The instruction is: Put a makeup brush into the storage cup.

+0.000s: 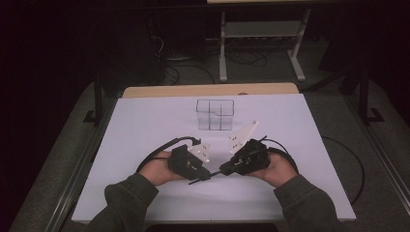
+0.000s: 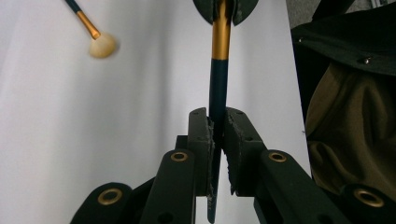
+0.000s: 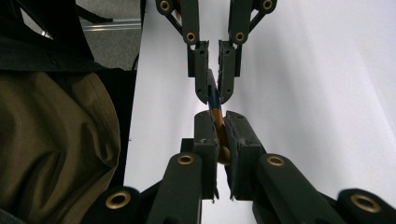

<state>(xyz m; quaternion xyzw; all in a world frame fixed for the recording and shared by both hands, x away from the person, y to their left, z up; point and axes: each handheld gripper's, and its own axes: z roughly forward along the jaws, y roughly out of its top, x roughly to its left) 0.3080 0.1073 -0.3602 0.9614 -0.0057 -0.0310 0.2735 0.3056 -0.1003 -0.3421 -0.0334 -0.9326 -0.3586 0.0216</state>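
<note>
Nearest the person, at the front centre of the white table (image 1: pixel 145 193), the left gripper (image 1: pixel 199 175) and the right gripper (image 1: pixel 223 170) meet tip to tip, each held in a hand with an olive sleeve (image 1: pixel 123 195). Between them runs one makeup brush (image 2: pixel 217 79) — dark blue handle, gold ferrule. Fingers (image 2: pixel 200 140) of the left gripper are closed narrowly on the handle; the right gripper's fingers (image 3: pixel 208 135) clamp the gold ferrule end of the same brush. Beyond, in the left gripper view, a second brush (image 2: pixel 100 44) with a pale bristle head lies on the table, well apart. Farther back — near the table centre — stands a clear compartmented organiser (image 1: pixel 215 114).
</note>
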